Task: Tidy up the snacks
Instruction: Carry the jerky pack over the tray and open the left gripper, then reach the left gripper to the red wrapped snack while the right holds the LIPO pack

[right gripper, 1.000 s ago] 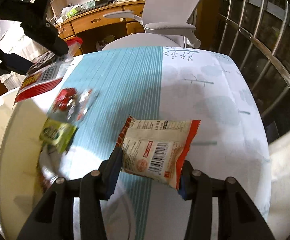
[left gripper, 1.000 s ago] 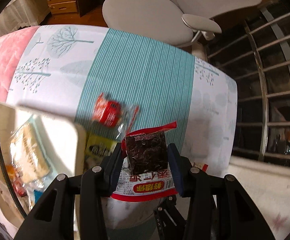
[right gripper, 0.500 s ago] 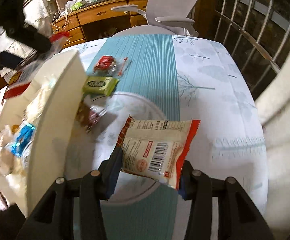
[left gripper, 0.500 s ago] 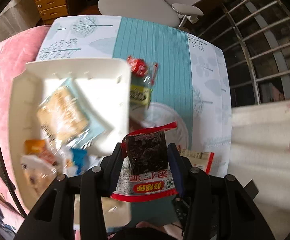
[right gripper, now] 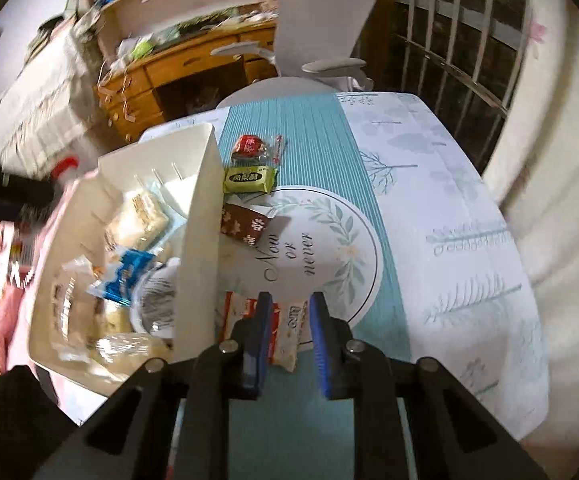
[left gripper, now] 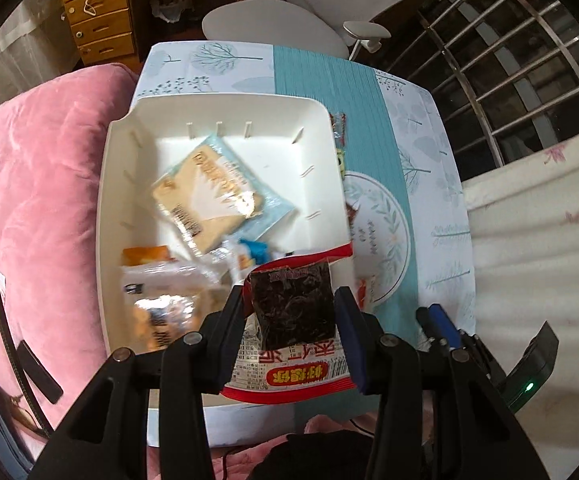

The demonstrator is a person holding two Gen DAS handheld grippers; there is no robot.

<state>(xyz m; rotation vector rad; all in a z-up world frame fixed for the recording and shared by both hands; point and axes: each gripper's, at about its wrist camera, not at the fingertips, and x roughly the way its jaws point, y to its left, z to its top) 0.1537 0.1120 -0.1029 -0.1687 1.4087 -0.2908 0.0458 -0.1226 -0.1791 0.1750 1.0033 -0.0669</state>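
The left gripper [left gripper: 292,308] clamps a crinkly plastic snack packet [left gripper: 291,307] — clear window showing dark, shiny seaweed-like contents, red edging, printed white lower half — and hangs it over the near corner of a white plastic bin [left gripper: 105,208], toward 6 o'clock in the left wrist view. The bin is a rounded rectangle with smooth walls and small slots; inside lie glossy packets, the largest a pale cracker pack [left gripper: 209,196] in clear film with a light-blue border, others blurred below it. The right gripper [right gripper: 289,320] has its blue pads drawn to a narrow gap, jaws closing; a white-and-red packet [right gripper: 285,336] lies on the counter [right gripper: 449,208] just beyond them, and whether the pads pinch its edge I cannot tell. The counter wears a smooth printed cloth, teal stripes down the middle, pale trees at the sides. Toward 12 o'clock of that gripper, beside the bin's wall, lie a brown packet [right gripper: 249,226], a green one [right gripper: 249,179] and a red sweet [right gripper: 249,147] in clear wrap.
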